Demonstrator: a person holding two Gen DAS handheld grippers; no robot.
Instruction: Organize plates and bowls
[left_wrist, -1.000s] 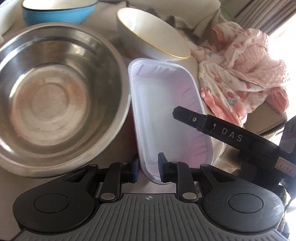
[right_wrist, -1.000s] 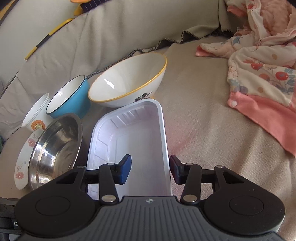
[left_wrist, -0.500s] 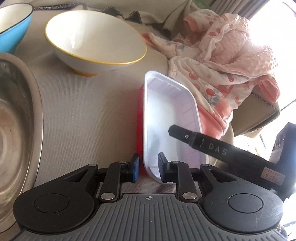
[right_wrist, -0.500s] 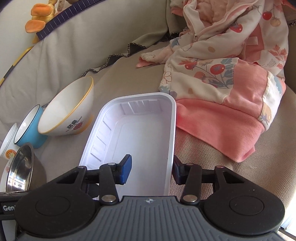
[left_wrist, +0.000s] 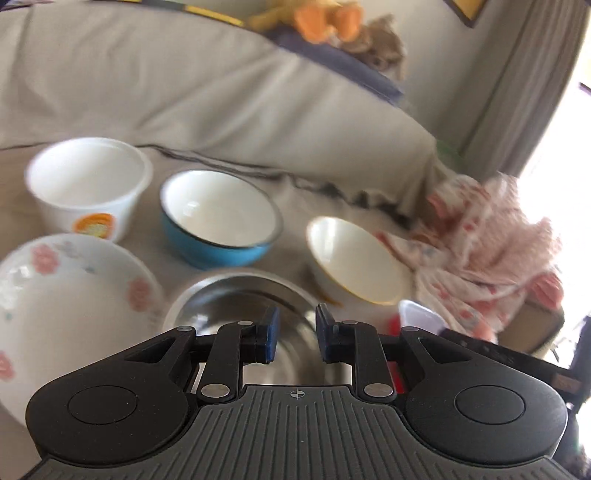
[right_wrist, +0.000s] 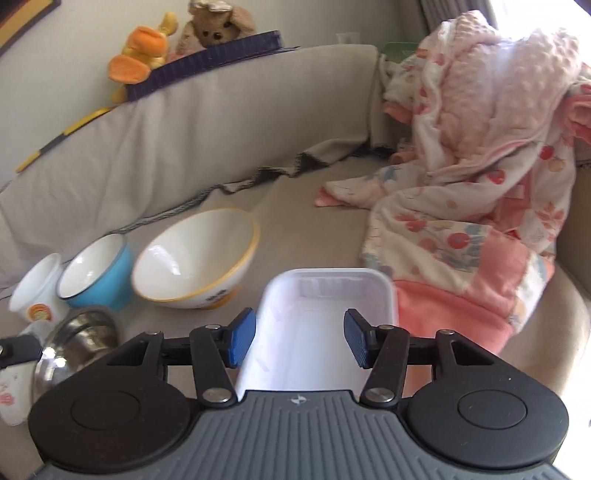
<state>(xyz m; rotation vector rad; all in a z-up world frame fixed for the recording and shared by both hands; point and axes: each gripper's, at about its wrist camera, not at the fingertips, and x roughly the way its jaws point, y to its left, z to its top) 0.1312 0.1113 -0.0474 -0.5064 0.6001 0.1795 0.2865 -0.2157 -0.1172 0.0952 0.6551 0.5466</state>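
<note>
Left gripper (left_wrist: 294, 336) off white tray (right_wrist: 325, 325), jaws narrow, empty (right gripper's (right_wrist: 299, 338) opening astride), pink clothes (right_wrist: 480, 184) beside.

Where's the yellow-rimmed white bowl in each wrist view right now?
Left wrist: yellow-rimmed bowl right of centre, tipped, beside the blue bowl.
Right wrist: yellow-rimmed bowl left of centre, behind the white tray.
Shared landmark: the blue bowl, on its left in both views.

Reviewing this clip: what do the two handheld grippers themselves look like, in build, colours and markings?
Both match: the left gripper and right gripper each have a grey ribbed base with a small crosshair mark, two round black housings, black linkage arms with silver rivets, and black fingers faced with blue ridged pads. No cables or sleeves show.
</note>
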